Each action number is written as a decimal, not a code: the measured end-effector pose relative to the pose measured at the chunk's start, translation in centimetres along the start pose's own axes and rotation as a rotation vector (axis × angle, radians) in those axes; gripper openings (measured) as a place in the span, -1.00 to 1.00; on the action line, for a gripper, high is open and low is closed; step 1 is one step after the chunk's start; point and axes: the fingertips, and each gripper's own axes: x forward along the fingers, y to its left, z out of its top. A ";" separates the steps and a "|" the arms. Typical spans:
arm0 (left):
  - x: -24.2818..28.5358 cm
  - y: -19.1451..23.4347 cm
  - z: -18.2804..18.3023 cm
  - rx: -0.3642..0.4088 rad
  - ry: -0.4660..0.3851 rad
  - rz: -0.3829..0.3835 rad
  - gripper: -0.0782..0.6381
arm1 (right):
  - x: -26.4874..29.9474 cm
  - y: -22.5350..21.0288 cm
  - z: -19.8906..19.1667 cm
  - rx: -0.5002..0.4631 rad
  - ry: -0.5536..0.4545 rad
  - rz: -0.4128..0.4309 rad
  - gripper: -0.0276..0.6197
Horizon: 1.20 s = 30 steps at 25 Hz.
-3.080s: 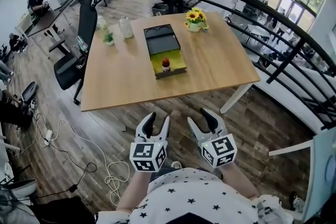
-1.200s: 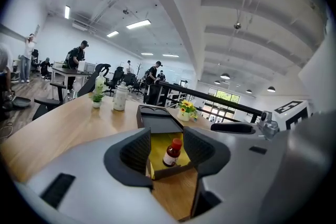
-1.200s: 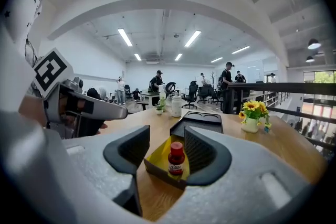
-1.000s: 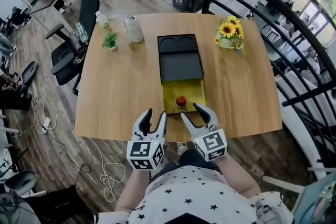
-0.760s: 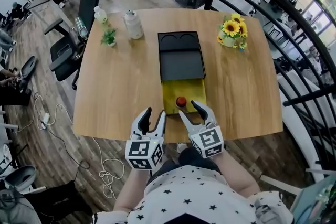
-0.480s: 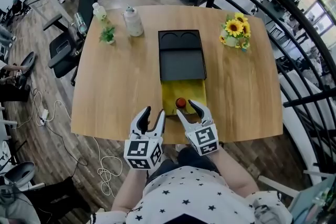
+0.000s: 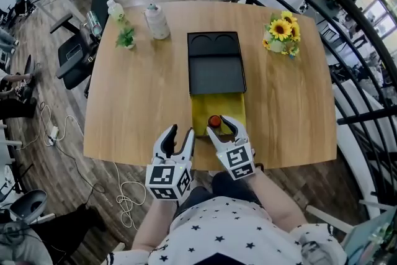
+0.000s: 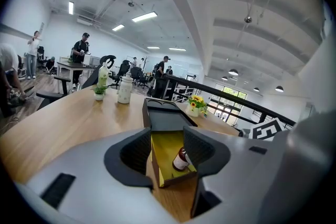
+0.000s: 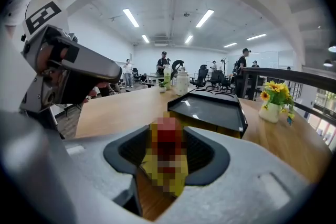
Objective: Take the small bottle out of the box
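Observation:
A black box [image 7: 216, 65] lies on the wooden table with its yellow drawer [image 7: 203, 110] pulled out toward me. The small bottle [image 7: 214, 121], brown with a red cap, stands at the drawer's near end. My right gripper [image 7: 219, 128] is open, with its fingertips on either side of the bottle. In the right gripper view the bottle [image 9: 167, 139] shows between the jaws under a mosaic patch. My left gripper [image 7: 180, 135] is open and holds nothing at the table's front edge, left of the drawer. The left gripper view shows the bottle [image 8: 181, 159] ahead, right of the jaw gap.
A vase of sunflowers [image 7: 283, 35] stands at the back right. A white jar [image 7: 157, 22], a small potted plant [image 7: 126, 39] and a clear bottle [image 7: 113, 10] stand at the back left. An office chair [image 7: 93, 3] sits beyond the left corner; a black railing [image 7: 347, 28] curves on the right.
I have come up to the table. My right gripper has moved forward over the drawer's near end until its jaws flank the bottle. The left gripper has barely shifted.

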 end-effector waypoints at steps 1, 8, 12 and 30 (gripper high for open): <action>0.1 0.0 0.0 0.000 0.000 0.000 -0.30 | 0.0 0.0 0.0 -0.005 0.001 -0.002 -0.35; 0.0 -0.3 -0.2 0.003 -0.002 -0.004 -0.30 | 0.2 -0.3 -0.3 -0.017 0.023 -0.020 -0.43; -0.5 -0.3 -0.2 0.005 -0.002 0.001 -0.30 | 0.1 -0.3 -0.3 -0.007 0.028 -0.009 -0.47; -4.3 -1.5 -0.3 0.035 -0.050 -0.009 -0.30 | -4.5 0.3 3.5 -0.026 -0.071 -0.081 -0.47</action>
